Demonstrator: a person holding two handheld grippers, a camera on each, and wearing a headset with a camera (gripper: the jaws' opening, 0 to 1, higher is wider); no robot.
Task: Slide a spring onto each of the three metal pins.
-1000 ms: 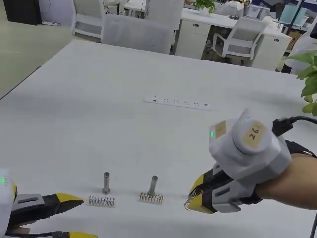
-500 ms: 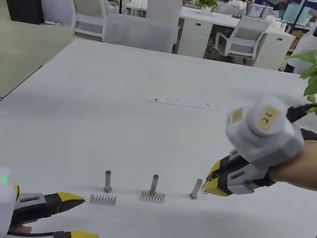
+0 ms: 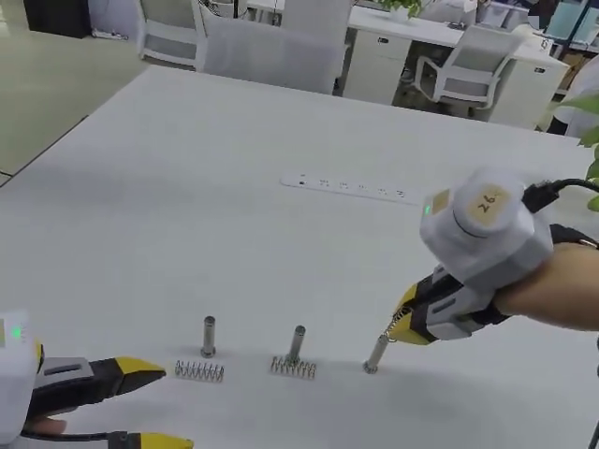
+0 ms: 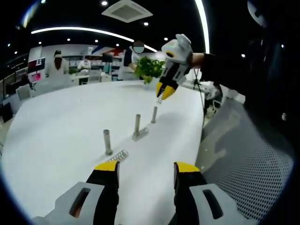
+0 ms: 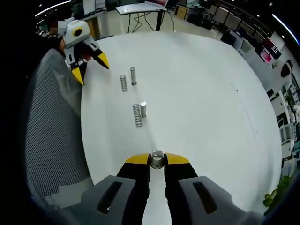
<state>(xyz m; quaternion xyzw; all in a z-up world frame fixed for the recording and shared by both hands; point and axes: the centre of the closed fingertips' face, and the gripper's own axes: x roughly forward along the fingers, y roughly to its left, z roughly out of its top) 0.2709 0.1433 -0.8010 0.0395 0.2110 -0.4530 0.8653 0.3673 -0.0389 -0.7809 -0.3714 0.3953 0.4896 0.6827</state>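
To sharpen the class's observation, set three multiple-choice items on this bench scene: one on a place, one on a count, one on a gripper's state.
1. Where is the spring that the right gripper holds?
A. at the top of the rightmost pin
B. on a chair
C. on the floor

2. How many springs lie flat on the table?
A. none
B. two
C. five

3. The left gripper is:
A. shut on a pin
B. shut on a spring
C. open, holding nothing

Key:
1 A, the held coil meets that pin's upper end.
2 B, one lies by the left pin and one by the middle pin.
3 C, bare table shows between its fingers.
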